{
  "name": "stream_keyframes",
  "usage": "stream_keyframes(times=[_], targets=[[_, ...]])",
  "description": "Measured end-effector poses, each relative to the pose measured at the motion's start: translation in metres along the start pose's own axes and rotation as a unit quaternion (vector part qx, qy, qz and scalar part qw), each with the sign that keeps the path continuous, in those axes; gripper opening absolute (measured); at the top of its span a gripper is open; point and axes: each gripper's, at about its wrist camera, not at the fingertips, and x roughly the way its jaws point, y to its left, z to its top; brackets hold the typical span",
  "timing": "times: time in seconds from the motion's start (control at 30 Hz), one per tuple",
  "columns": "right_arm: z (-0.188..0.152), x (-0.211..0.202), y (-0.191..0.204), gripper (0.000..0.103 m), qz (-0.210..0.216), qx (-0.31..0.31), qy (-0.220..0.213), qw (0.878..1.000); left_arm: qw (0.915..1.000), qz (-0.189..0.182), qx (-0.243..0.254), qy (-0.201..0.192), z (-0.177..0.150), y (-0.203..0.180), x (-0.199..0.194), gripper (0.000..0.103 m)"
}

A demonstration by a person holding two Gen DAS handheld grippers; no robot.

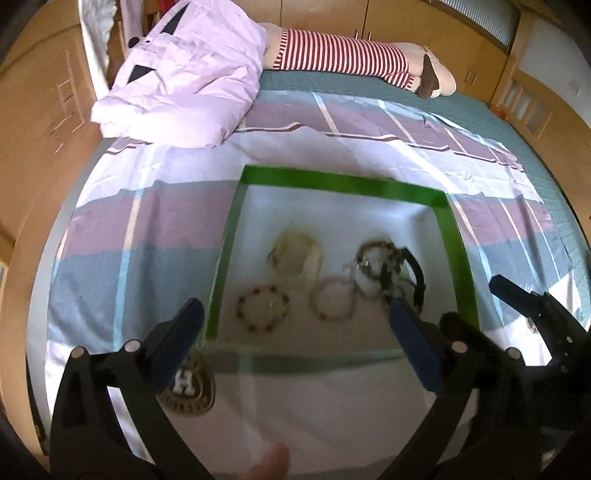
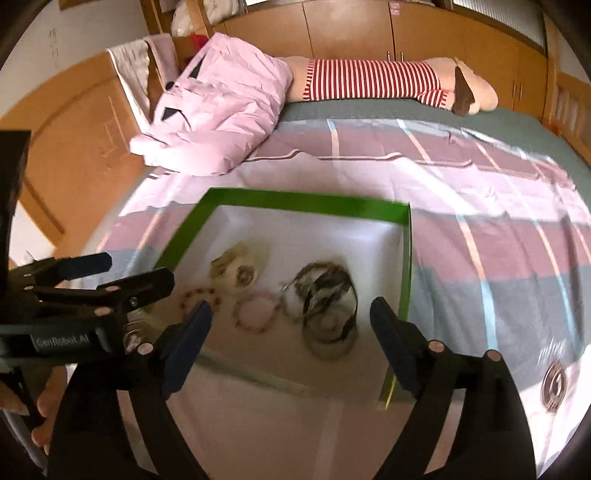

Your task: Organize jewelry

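Observation:
A shallow green-rimmed box with a white floor lies on the striped bedsheet. Inside lie a red bead bracelet, a pink bead bracelet, a cream pearl piece and a dark tangle of chains and bands. My left gripper is open and empty over the box's near edge. My right gripper is open and empty above the box's near right part. A round "H" badge lies on the sheet left of the box. A silver ring-shaped piece lies on the sheet to the right.
A pink crumpled quilt and a plush figure in a red-striped shirt lie at the far end of the bed. Wooden cabinets stand behind. A wooden bed frame runs along the left.

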Motion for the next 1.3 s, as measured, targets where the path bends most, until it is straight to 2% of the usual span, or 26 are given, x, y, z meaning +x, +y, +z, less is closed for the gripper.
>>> stream_keyframes(times=[0.17, 0.27, 0.4, 0.47, 0.53, 0.6, 0.67, 0.73, 0.9, 1.03, 1.23, 1.3], targets=[[-0.035, -0.023, -0.005, 0.091, 0.003, 0.007, -0.007, 1.0, 0.9966, 0.07, 0.036, -0.026, -0.042, 0.013, -0.022, 0.101], [-0.059, -0.038, -0.005, 0.093, -0.001, -0.002, -0.016, 1.0, 0.9951, 0.088, 0.038, -0.025, -0.066, 0.023, -0.026, 0.101], [-0.073, -0.049, -0.014, 0.094, 0.035, 0.044, -0.008, 0.998, 0.9967, 0.069, 0.037, -0.018, -0.084, 0.03, -0.034, 0.101], [-0.074, -0.053, -0.014, 0.094, 0.043, 0.052, -0.005, 0.998, 0.9949, 0.083, 0.047, -0.031, -0.095, 0.029, -0.043, 0.101], [-0.075, -0.056, -0.009, 0.094, 0.031, 0.039, -0.012, 0.999, 0.9946, 0.081, 0.05, -0.041, -0.101, 0.028, -0.049, 0.101], [-0.075, -0.055, -0.001, 0.094, 0.011, 0.012, -0.012, 1.0, 0.9965, 0.051, 0.045, -0.048, -0.106, 0.028, -0.056, 0.101], [-0.076, -0.053, 0.005, 0.094, -0.011, -0.014, -0.012, 1.0, 0.9964, 0.045, 0.042, -0.059, -0.11, 0.028, -0.061, 0.101], [-0.079, -0.052, 0.007, 0.094, -0.016, -0.021, -0.012, 1.0, 0.9963, 0.043, 0.039, -0.064, -0.112, 0.027, -0.061, 0.101], [-0.08, -0.046, 0.005, 0.094, -0.028, -0.02, 0.0, 0.999, 0.9976, 0.036, 0.017, -0.056, -0.112, 0.03, -0.056, 0.101], [-0.084, -0.041, -0.004, 0.094, -0.024, 0.006, 0.019, 1.0, 0.9977, 0.038, 0.014, -0.054, -0.112, 0.03, -0.053, 0.101], [-0.087, -0.041, -0.012, 0.094, -0.033, 0.016, 0.025, 0.999, 0.9966, 0.049, 0.034, -0.056, -0.114, 0.019, -0.048, 0.101], [-0.087, -0.041, -0.012, 0.094, -0.031, 0.018, 0.028, 0.999, 0.9971, 0.042, 0.036, -0.052, -0.113, 0.018, -0.046, 0.101]])
